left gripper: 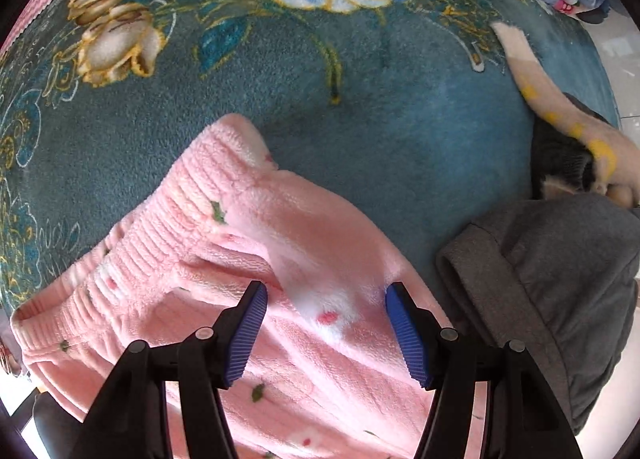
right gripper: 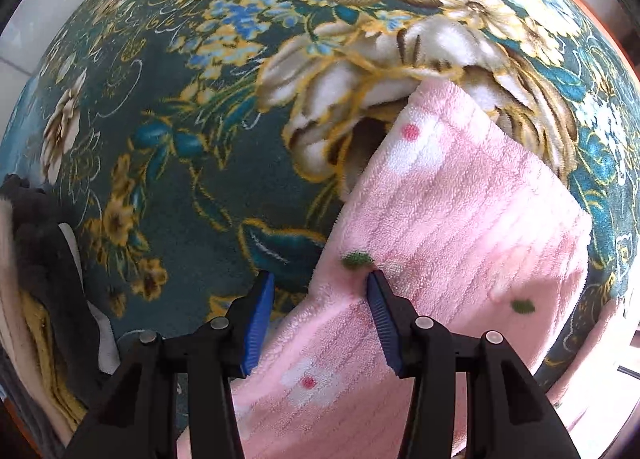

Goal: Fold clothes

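Where left looks — grey garment (left gripper: 560, 279).

The pink fleece garment (left gripper: 256, 259), dotted with white flowers and green leaves, lay rumpled directly beneath the left claw (left gripper: 326, 333), ribbed waistband beyond its left finger. Its leg (right gripper: 460, 219) stretched ahead of the right claw (right gripper: 320, 323).

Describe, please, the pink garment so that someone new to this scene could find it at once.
Start from the teal floral plush blanket that covers the surface. The pink fleece garment lies on it under the open left gripper, left of a dark grey folded garment. Only it is pink, with a ribbed waistband and small red and green specks.
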{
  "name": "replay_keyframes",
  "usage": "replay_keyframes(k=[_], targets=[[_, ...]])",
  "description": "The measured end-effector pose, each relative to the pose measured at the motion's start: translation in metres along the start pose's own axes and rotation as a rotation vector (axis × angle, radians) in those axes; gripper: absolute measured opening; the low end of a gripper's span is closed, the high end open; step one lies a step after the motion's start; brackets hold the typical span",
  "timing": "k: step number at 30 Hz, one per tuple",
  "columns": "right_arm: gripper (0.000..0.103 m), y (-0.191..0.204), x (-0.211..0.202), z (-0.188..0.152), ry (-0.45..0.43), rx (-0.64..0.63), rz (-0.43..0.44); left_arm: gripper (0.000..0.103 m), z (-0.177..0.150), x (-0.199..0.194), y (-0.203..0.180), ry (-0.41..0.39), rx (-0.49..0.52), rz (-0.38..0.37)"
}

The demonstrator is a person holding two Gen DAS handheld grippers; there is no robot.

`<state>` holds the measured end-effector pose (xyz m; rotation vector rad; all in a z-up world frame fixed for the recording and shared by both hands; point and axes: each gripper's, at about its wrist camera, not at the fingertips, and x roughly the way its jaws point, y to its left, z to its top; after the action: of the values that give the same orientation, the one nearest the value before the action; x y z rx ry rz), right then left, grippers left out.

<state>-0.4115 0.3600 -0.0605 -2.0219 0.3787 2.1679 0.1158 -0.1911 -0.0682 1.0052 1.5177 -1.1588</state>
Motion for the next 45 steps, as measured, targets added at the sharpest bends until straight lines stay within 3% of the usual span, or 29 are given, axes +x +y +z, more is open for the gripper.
replay_keyframes(k=[2, 5, 7, 12, 17, 23, 28, 34, 36, 40, 43, 45], targets=[[0.027, -0.006, 0.000, 0.001, 0.010, 0.003, -0.009, 0.040, -0.001, 0.005, 0.011, 0.013, -0.039, -0.031], [0.010, -0.021, 0.000, 0.002, 0.020, 0.022, 0.018, 0.015, -0.004, 0.006, 0.025, 0.010, -0.049, -0.062], [0.007, -0.030, -0.003, 0.001, 0.025, 0.028, 0.051, 0.008, -0.007, 0.000, 0.033, -0.009, -0.041, -0.106], [0.006, -0.061, -0.025, -0.012, 0.008, 0.023, 0.171, 0.006, -0.023, -0.038, 0.058, -0.098, 0.014, -0.261], [0.006, -0.098, -0.061, -0.024, -0.020, 0.035, 0.290, 0.006, -0.048, -0.076, 0.107, -0.139, -0.022, -0.411], [0.006, -0.123, -0.112, -0.036, -0.049, 0.038, 0.389, 0.006, -0.080, -0.101, 0.158, -0.155, -0.031, -0.463], [0.005, -0.147, -0.151, -0.048, -0.074, 0.013, 0.468, 0.006, -0.112, -0.111, 0.193, -0.172, 0.005, -0.453], [0.005, -0.210, -0.207, -0.073, -0.131, -0.080, 0.589, 0.006, -0.138, -0.139, 0.230, -0.245, 0.062, -0.603], [0.005, -0.236, -0.215, -0.086, -0.148, -0.114, 0.592, 0.006, -0.143, -0.143, 0.244, -0.269, 0.078, -0.618], [0.005, -0.270, -0.168, -0.113, -0.069, -0.151, 0.459, 0.006, -0.133, -0.106, 0.258, -0.208, 0.072, -0.483], [0.005, -0.294, -0.110, -0.132, 0.034, -0.052, 0.390, 0.006, -0.127, -0.075, 0.272, -0.159, 0.024, -0.417], [0.005, -0.307, -0.089, -0.145, 0.076, 0.000, 0.369, 0.006, -0.129, -0.077, 0.275, -0.176, 0.029, -0.426]])
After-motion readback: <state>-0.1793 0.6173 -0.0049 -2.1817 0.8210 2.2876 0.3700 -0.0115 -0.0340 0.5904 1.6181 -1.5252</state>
